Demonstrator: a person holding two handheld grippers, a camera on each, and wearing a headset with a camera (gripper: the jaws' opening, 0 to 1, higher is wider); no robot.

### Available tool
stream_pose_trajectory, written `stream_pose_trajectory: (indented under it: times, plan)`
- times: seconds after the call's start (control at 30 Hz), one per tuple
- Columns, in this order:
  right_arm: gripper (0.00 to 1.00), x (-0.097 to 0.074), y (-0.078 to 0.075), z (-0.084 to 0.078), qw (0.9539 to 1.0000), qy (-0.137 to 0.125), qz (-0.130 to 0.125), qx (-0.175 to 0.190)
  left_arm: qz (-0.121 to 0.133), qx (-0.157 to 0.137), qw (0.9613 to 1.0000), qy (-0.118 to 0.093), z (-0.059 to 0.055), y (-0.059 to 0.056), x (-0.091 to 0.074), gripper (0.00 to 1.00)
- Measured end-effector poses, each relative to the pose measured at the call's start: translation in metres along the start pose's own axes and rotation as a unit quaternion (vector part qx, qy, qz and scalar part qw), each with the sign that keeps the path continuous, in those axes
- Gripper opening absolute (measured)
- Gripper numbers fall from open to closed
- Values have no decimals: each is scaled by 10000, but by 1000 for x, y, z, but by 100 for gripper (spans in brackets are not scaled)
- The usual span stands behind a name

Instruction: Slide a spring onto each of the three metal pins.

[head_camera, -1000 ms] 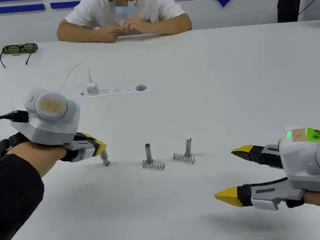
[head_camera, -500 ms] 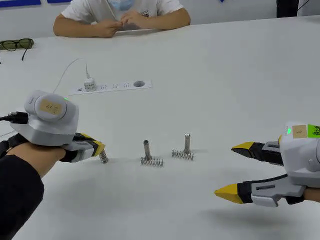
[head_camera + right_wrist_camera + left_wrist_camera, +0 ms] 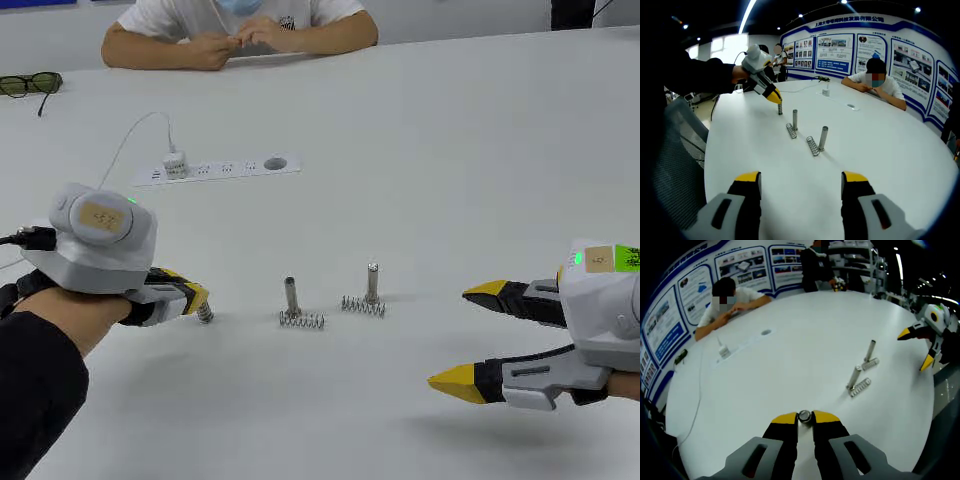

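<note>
My left gripper (image 3: 196,298) is shut on the top of the leftmost metal pin (image 3: 205,314), which stands on the white table with a spring coiled around it. In the left gripper view the pin's round top (image 3: 804,416) sits between the yellow tips. Two bare pins (image 3: 291,295) (image 3: 372,281) stand upright to the right. A loose spring (image 3: 301,320) (image 3: 362,305) lies at the foot of each. My right gripper (image 3: 468,337) hovers open well to the right of them, with nothing between its fingers.
A white power strip (image 3: 215,171) with a plugged-in cable lies behind the pins. Dark glasses (image 3: 25,85) rest at the far left. A person (image 3: 235,25) sits at the table's far side, hands together on the table.
The head camera has tilted slightly, so the scene has shifted up. The grippers, pins and springs have kept their places.
</note>
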State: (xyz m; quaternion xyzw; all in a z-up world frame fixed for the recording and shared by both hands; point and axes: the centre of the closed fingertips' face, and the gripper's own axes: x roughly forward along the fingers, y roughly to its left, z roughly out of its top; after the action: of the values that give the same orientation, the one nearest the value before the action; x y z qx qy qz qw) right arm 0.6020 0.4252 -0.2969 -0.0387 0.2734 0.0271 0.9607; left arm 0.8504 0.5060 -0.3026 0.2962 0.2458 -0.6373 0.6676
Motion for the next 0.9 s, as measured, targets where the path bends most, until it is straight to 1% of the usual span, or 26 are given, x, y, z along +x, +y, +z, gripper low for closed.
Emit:
stream_pose_trajectory:
  times: [0.33,0.53,0.7,0.9]
  plan:
    - [66,0,1,0,10000,6,10,-1,16,20,10000,7,0,0,-1,12]
    - [66,0,1,0,10000,1,12,-13,24,1,10000,-19,1,1,-3,16]
    - [66,0,1,1,10000,0,22,-25,59,-16,10000,-71,3,3,-7,20]
    - [66,0,1,1,10000,-6,27,-32,97,-19,9998,-162,7,4,-16,21]
